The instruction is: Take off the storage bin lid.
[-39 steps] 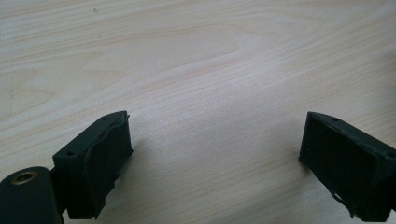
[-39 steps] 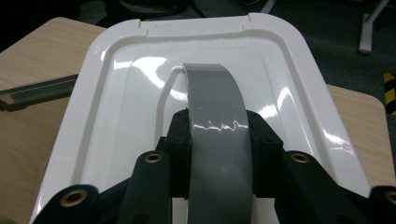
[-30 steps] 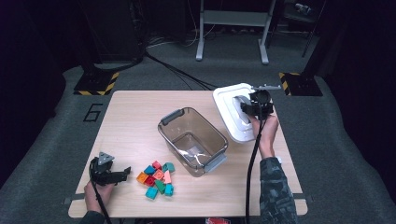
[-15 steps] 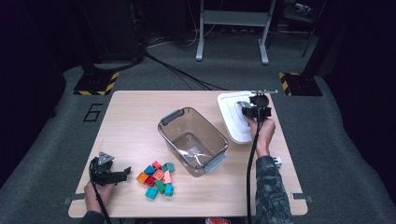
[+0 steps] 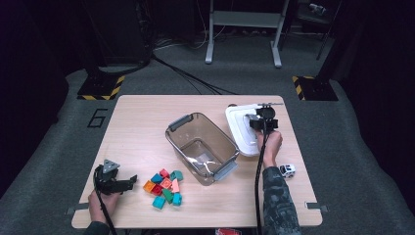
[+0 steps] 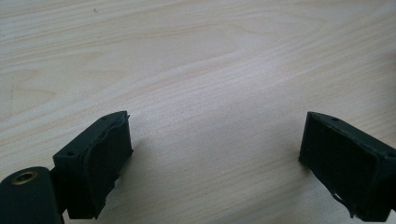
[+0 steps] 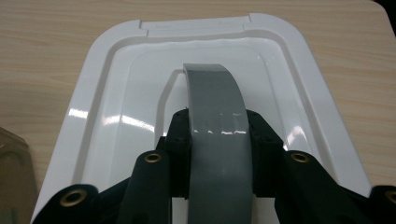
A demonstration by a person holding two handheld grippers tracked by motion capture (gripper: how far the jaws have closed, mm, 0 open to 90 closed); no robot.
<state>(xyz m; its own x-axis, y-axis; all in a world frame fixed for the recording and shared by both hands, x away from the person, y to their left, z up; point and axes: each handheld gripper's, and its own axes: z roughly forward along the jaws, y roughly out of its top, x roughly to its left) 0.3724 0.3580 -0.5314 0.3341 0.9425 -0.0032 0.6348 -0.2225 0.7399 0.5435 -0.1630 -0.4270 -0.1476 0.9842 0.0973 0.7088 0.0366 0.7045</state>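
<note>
I've brought the right gripper (image 5: 260,123) down over the last second, and the white lid (image 5: 243,128) clamped by its grey handle (image 7: 217,135) has come down with it. A second ago the lid hung tilted above the far right of the table (image 5: 142,122); now it lies flat on the wood, just right of the clear bin (image 5: 203,147). My right hand (image 5: 270,146) has sunk along with it.
</note>
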